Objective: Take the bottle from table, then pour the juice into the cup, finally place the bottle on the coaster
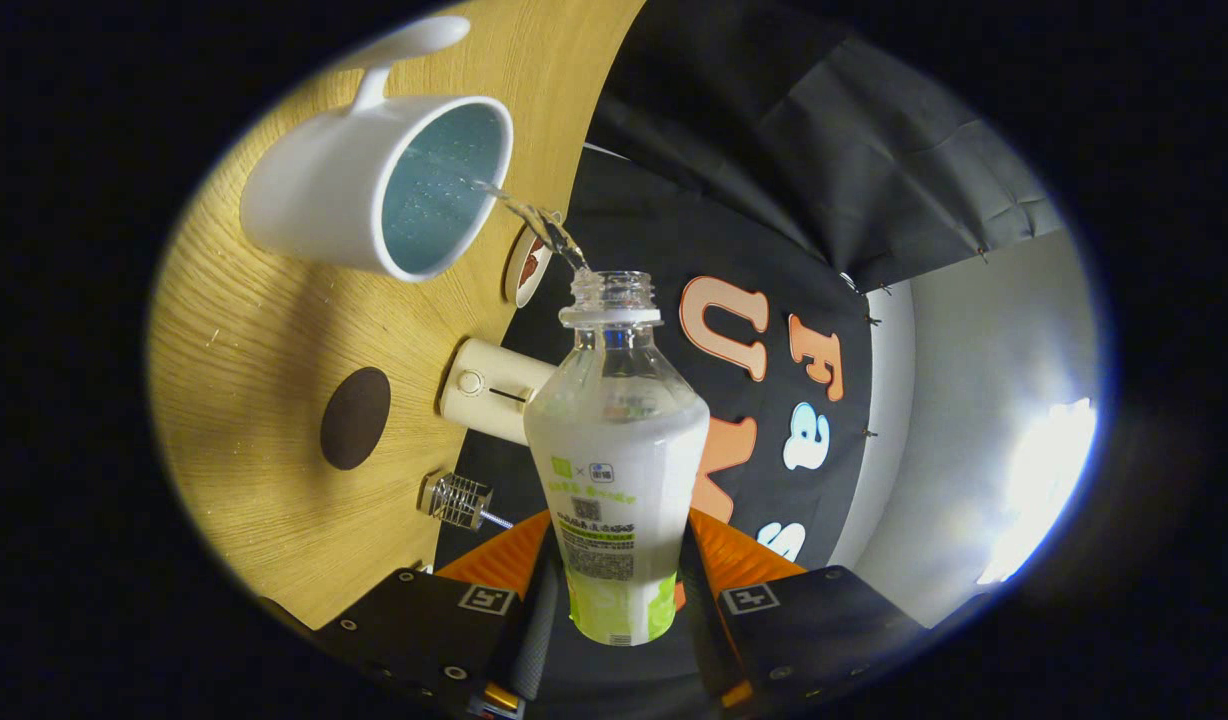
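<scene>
gripper view, hold: gripper [614, 600] has the bottle [614, 460] between its fingers [719, 600], one on each side of the lower labelled body; both press on it, so clamped on the bottle
gripper view, bottle: clear plastic, cap off, neck [612, 295] pointing ahead of the fingers; tipped over toward the cup [374, 185]; a thin stream [534, 220] runs from the mouth into the cup's open rim
gripper view, cup: white mug with handle, standing on the wooden bench [244, 400]; pale liquid inside; just beyond the bottle mouth
gripper view, coaster: dark round coaster [355, 418] on the bench, beside the bottle body, well apart from the cup; nothing on it
gripper view, other items: a cream-coloured box with a knob [484, 388]; a small wire whisk [459, 500]; a small saucer [527, 268] near the bench edge
step (judged): pouring in progress; coaster placement not yet done
handling (judged): thin-walled plastic, light and getting lighter as it empties; walls likely give under a hard squeeze; glossy label may be slippery; hold on the straight lower body looks sound; no cap, so bring it upright before travelling to the coaster
</scene>
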Action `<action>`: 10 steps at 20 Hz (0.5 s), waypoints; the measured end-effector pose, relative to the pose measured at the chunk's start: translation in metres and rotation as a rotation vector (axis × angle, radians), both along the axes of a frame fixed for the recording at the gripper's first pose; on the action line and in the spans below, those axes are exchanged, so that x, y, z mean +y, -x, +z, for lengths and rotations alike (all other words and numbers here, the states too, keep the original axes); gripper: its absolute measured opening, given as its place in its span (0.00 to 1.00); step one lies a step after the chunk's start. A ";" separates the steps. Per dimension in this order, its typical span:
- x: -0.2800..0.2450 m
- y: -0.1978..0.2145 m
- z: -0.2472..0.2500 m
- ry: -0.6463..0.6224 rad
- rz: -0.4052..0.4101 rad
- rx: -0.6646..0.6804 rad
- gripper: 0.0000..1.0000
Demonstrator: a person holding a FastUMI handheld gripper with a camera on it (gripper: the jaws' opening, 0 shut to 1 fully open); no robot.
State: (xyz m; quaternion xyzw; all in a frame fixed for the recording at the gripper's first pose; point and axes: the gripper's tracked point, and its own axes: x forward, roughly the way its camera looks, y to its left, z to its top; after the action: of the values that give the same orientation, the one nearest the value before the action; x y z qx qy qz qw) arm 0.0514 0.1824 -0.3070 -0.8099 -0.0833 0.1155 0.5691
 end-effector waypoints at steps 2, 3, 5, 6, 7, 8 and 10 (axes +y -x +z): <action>0.000 -0.001 0.001 0.008 0.000 -0.006 0.60; 0.000 -0.002 0.002 0.015 0.005 -0.009 0.60; 0.002 0.001 0.001 0.030 0.018 -0.009 0.60; 0.003 0.001 0.001 0.037 0.025 -0.011 0.60; 0.003 0.001 0.001 0.044 0.029 -0.013 0.60; 0.003 0.001 0.002 0.050 0.032 -0.013 0.60; 0.004 0.001 0.003 0.064 0.043 -0.018 0.60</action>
State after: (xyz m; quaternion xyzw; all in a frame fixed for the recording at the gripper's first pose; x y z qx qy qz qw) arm 0.0506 0.1869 -0.3043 -0.8267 -0.1021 0.1234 0.5394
